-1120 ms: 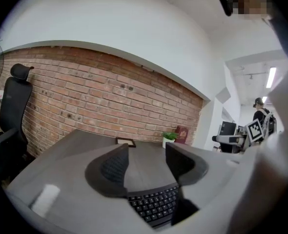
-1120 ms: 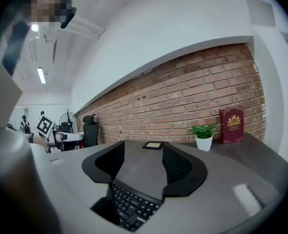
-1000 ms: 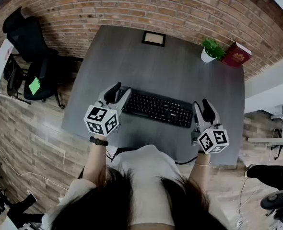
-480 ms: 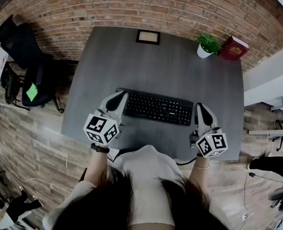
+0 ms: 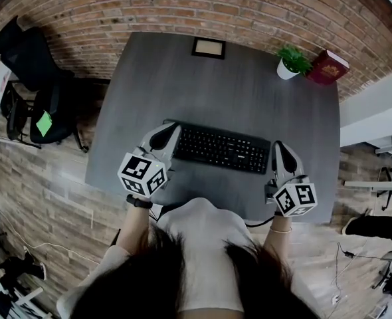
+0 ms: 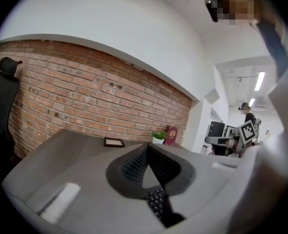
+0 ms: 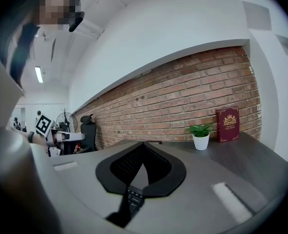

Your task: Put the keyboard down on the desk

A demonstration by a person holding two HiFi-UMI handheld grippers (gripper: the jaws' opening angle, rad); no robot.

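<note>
The black keyboard [image 5: 219, 148] lies flat on the grey desk [image 5: 249, 92], near its front edge. My left gripper [image 5: 169, 132] sits at the keyboard's left end, its jaws closed tip to tip. In the left gripper view the left gripper [image 6: 146, 146] shows nothing between its fingertips, and a few keys of the keyboard [image 6: 156, 202] show below them. My right gripper [image 5: 278, 148] is just off the keyboard's right end, also shut. In the right gripper view the right gripper [image 7: 143, 144] has its tips together over a strip of keyboard [image 7: 133, 197].
At the desk's back edge stand a small picture frame [image 5: 208, 47], a potted plant [image 5: 291, 63] and a red book [image 5: 327, 67]. A brick wall runs behind. A black office chair [image 5: 33, 52] stands left of the desk.
Both grippers' jaws, wide open at the keyboard's ends a second ago, have closed until their tips meet. The keyboard has stayed on the desk.
</note>
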